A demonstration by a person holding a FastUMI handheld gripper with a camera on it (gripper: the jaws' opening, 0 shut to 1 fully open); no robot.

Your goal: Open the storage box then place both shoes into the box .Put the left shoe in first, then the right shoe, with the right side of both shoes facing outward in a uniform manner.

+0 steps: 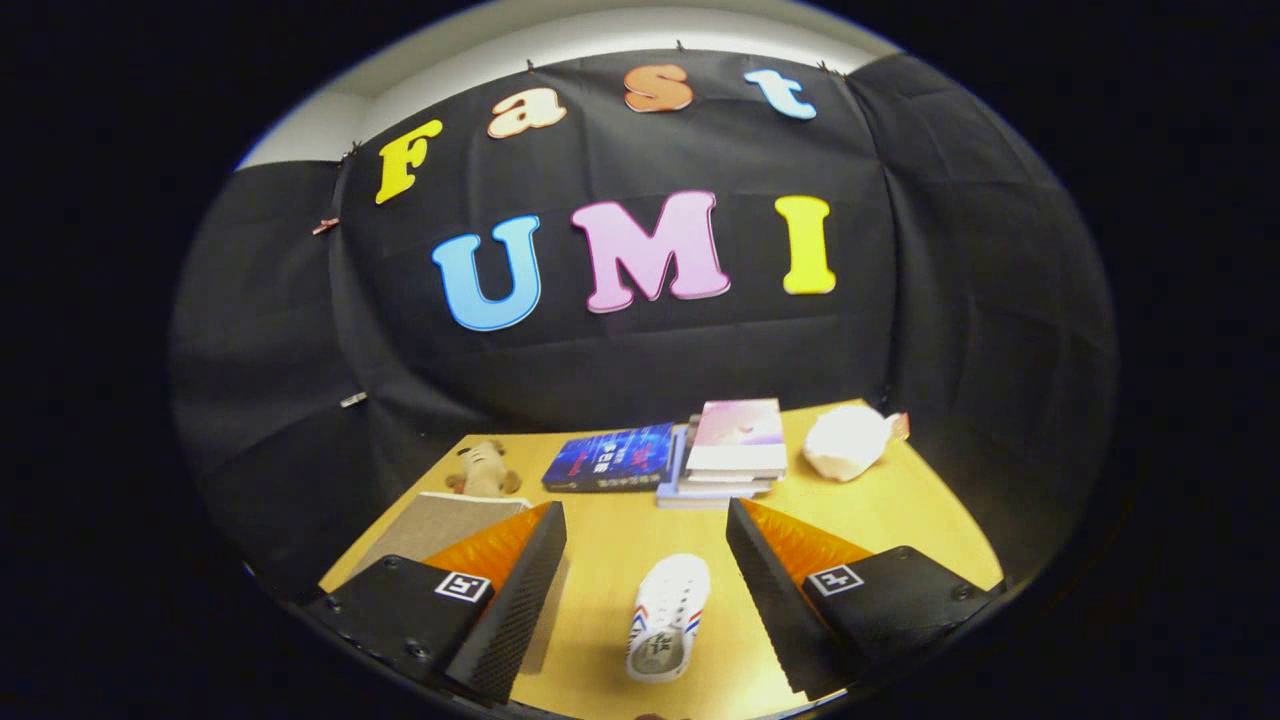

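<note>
My gripper (646, 535) is open above the wooden table (880, 510), its two fingers spread wide. A white shoe (668, 615) with red and blue stripes lies on the table between and below the fingers, its heel toward me and its toe pointing away. It touches neither finger. Behind the left finger, a grey-beige box or lid (435, 525) lies flat on the table, partly hidden by that finger.
Beyond the fingers, near the black cloth wall, lie a blue book (610, 458), a stack of books with a pink cover (735, 445), a white crumpled bag (848, 440) and a small tan plush toy (484, 468).
</note>
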